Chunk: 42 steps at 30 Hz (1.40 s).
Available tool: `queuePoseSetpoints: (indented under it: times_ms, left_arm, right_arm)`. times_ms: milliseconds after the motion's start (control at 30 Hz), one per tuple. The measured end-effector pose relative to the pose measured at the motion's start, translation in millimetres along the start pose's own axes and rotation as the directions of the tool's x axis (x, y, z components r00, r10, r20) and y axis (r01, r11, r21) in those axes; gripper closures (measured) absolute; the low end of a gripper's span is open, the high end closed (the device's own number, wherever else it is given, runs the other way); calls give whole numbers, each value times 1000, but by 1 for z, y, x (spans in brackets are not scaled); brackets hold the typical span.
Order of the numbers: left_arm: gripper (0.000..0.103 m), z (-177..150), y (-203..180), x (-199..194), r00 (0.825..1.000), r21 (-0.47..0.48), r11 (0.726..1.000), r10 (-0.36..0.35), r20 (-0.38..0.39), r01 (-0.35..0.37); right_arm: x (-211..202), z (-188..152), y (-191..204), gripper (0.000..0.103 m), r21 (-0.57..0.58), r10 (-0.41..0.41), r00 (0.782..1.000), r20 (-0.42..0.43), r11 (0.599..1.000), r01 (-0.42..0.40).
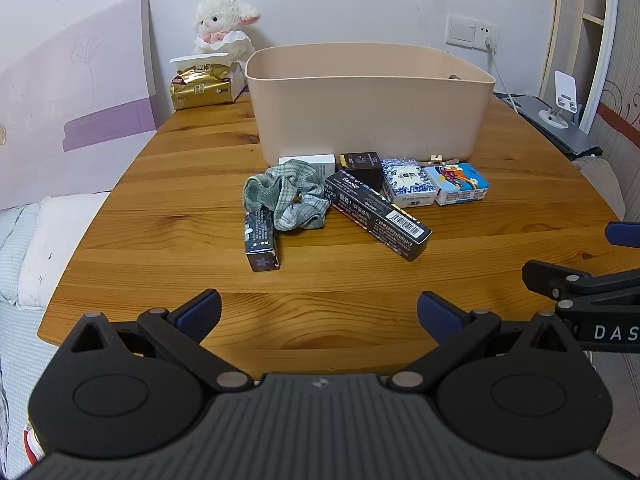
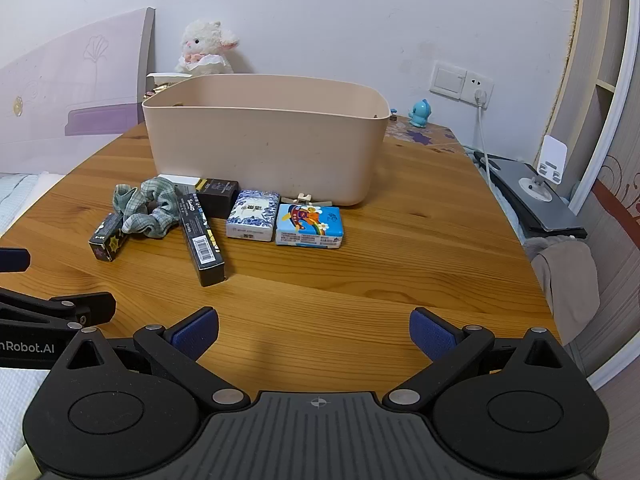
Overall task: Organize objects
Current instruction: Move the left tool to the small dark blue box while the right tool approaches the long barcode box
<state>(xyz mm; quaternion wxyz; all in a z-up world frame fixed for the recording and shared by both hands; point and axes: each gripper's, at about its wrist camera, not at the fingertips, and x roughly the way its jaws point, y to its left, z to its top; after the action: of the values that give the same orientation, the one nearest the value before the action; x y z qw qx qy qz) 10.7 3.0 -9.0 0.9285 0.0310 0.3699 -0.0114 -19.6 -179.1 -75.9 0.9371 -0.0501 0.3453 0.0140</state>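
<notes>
While each hand-held gripper, left (image 1: 319, 316) and right (image 2: 314, 330), gapes empty, bare table (image 1: 340, 276) separates them from the clutter.

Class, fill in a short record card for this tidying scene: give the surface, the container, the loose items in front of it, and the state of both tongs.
surface: wooden table
container: beige bin, upright, at the back
loose items: green checked scrunchie, long black box, small black box, blue-white tissue pack, cartoon tissue pack
left tongs: open, holding nothing
right tongs: open, holding nothing
items in bin: cannot tell
</notes>
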Motion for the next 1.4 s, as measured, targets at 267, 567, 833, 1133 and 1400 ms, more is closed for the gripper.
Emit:
queuePoseSetpoints:
  times_ms: [267,567,833,1133,1400]
  left_arm:
    - [0,-1,1,3,1000,2,1000,-4,-4,4]
    - [0,11,15,14,1000,-6,1000,-4,-18,4]
    - [0,20,28,30,999,-15,1000,-1,-40,0]
    - [0,32,49,61,997,-38,999,10,-72,-13]
    - [0,42,66,88,995,-54,999,-10,-103,4]
  right_arm:
    - [3,4,3,0,-22,-10,1000,-2,1000,10]
    - [14,13,5,0,-16,11,997,-74,1000,-13]
    - [27,23,8,0,-2,44,997,-70,999,-44]
    - [67,33,20,2,-28,103,990,-94,994,-106]
    - [93,45,30,10,-24,169,976,-135,985,-173]
